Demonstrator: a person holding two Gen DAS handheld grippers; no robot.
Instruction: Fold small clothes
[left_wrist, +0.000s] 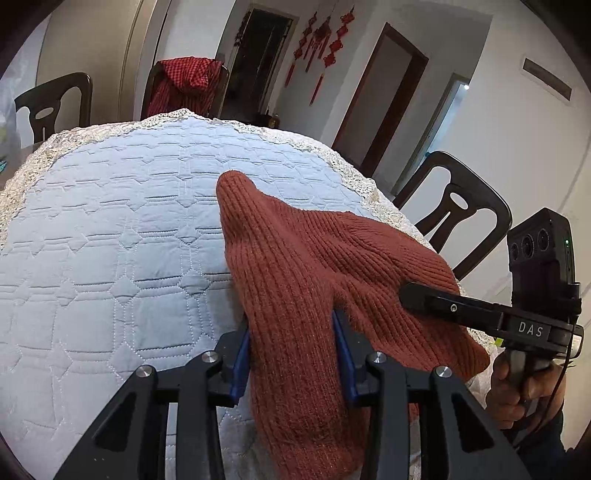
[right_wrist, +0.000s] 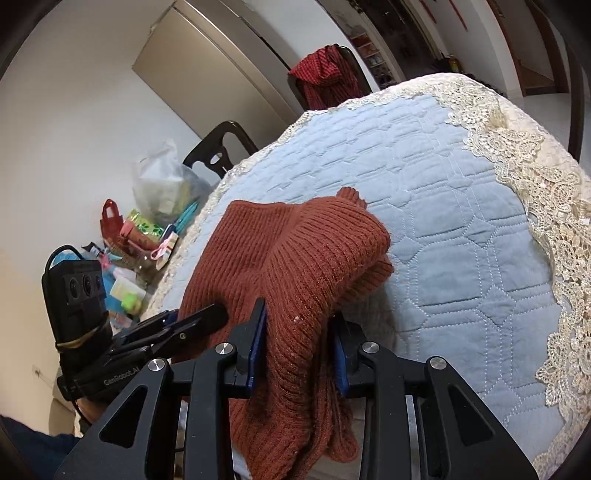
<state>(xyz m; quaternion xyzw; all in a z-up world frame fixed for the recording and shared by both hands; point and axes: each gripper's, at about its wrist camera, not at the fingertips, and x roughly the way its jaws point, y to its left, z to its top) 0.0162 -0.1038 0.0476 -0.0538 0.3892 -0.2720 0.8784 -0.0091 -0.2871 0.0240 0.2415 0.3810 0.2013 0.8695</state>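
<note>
A rust-red ribbed knit garment (left_wrist: 314, 258) lies bunched at the near edge of the table, partly lifted off the blue quilted cover (left_wrist: 110, 221). My left gripper (left_wrist: 291, 350) is shut on one gathered part of it, the knit pinched between the blue pads. In the right wrist view the same knit garment (right_wrist: 295, 251) is doubled over, and my right gripper (right_wrist: 299, 350) is shut on a thick fold of it. Each gripper shows in the other's view: the right gripper (left_wrist: 410, 295) reaches into the knit from the right, the left gripper (right_wrist: 218, 314) from the left.
The quilted cover (right_wrist: 461, 240) has a lace border (right_wrist: 554, 221). Dark chairs (left_wrist: 454, 210) stand around the table, one draped with a red checked cloth (left_wrist: 184, 85). Plastic bags and small packets (right_wrist: 155, 221) clutter the table's left end. A person's hand (left_wrist: 517, 387) holds the right gripper.
</note>
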